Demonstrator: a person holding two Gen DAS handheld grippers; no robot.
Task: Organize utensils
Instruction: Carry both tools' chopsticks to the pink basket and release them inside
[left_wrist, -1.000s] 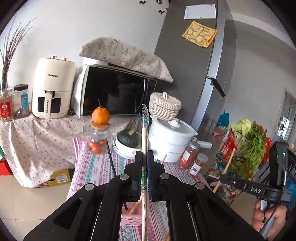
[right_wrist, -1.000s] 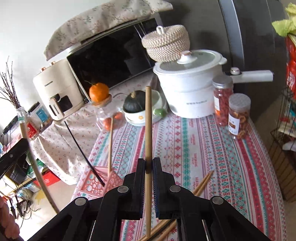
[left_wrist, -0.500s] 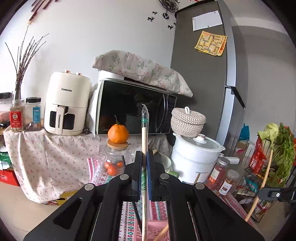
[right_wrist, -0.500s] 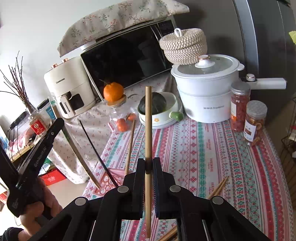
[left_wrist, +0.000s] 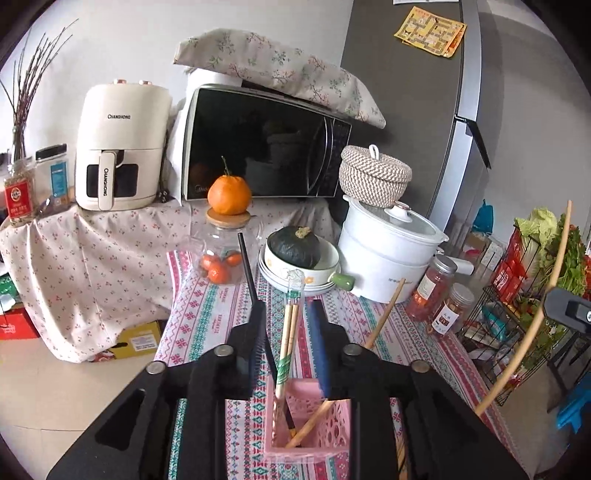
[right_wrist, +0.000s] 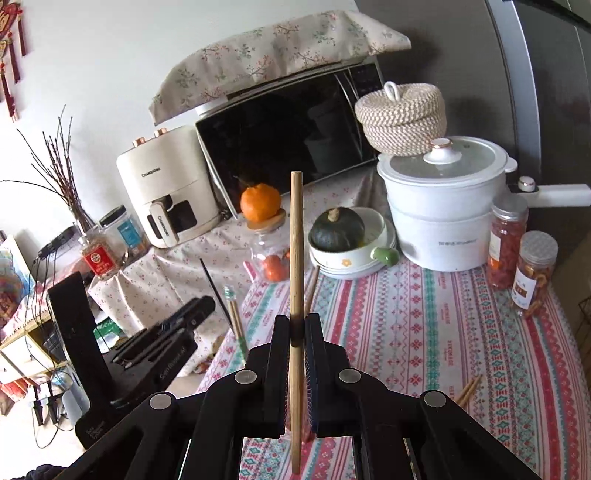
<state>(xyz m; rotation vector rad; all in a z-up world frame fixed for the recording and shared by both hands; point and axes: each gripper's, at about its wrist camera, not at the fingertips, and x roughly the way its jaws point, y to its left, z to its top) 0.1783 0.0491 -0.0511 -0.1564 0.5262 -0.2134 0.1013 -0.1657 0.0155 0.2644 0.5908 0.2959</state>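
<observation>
In the left wrist view my left gripper (left_wrist: 286, 314) is open above a pink slotted holder (left_wrist: 308, 424). A wrapped pair of chopsticks (left_wrist: 290, 332) stands in the holder between the jaws, free of them, beside a black chopstick (left_wrist: 251, 277) and a bamboo chopstick (left_wrist: 384, 314). My right gripper (right_wrist: 296, 325) is shut on an upright bamboo chopstick (right_wrist: 296, 240). That chopstick also shows at the right in the left wrist view (left_wrist: 535, 314). A loose chopstick pair (right_wrist: 467, 389) lies on the striped tablecloth (right_wrist: 424, 325).
At the back stand a white pot (left_wrist: 388, 254), a squash in a bowl (left_wrist: 295, 245), a jar topped with an orange (left_wrist: 229, 236), two snack jars (right_wrist: 521, 251), a microwave (left_wrist: 266, 144) and an air fryer (left_wrist: 118, 147). A vegetable rack (left_wrist: 535, 277) stands to the right.
My left gripper has opened and let go of the wrapped chopsticks, which now stand in the pink holder. My right gripper still holds its chopstick upright.
</observation>
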